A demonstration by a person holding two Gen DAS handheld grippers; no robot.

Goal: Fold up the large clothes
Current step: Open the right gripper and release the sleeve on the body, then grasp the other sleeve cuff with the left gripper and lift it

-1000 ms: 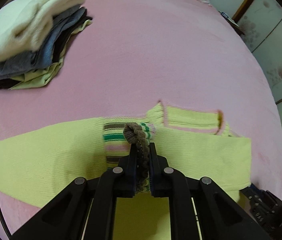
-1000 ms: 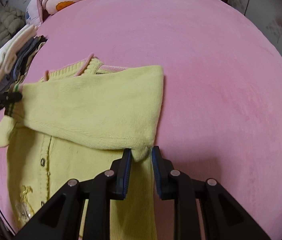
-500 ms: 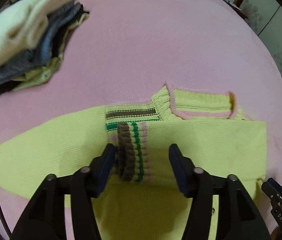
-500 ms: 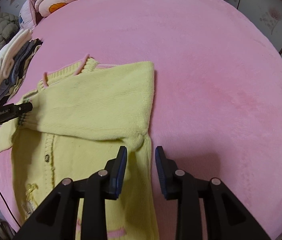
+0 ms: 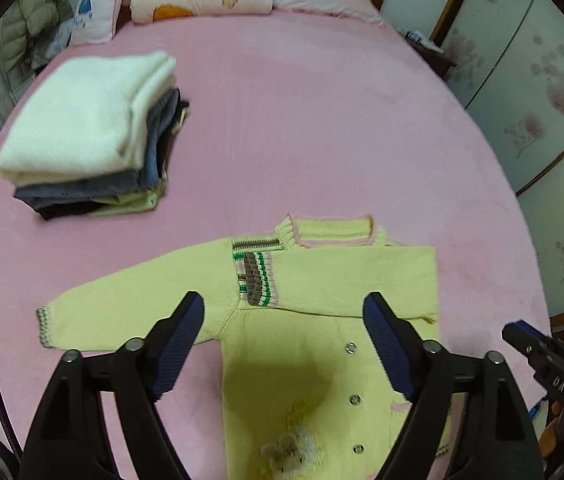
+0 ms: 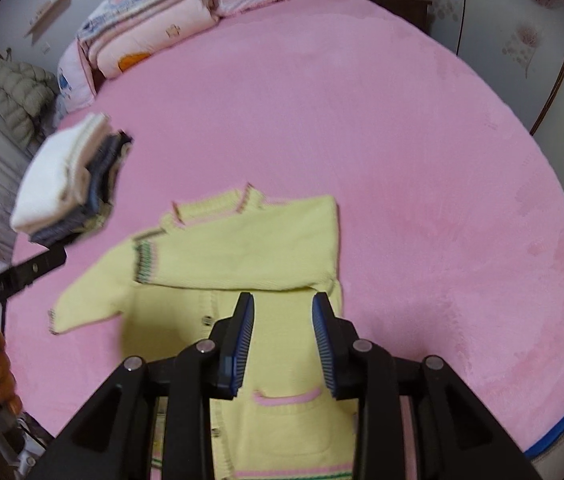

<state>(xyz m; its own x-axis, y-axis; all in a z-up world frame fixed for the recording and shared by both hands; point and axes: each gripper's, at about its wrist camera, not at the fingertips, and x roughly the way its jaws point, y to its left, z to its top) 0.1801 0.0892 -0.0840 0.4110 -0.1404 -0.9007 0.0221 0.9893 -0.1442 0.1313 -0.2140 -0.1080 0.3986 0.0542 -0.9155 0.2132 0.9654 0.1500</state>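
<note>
Both released and raised, left gripper (image 5: 284,312) and right gripper (image 6: 283,312) apart, cardigan (image 5: 322,276) below

Black tool (image 5: 284,338), blue ribbed pads (image 5: 177,344)

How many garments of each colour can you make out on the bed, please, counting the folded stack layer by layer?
Yellow cardigan, spread out, one sleeve folded across: 1
White, top of the folded stack: 1
Blue-grey layers: about 2
Pale yellow-green layer: 1
Black layer: 1
Total: about 6; lower layers show only as edges, so the count is uncertain.
</note>
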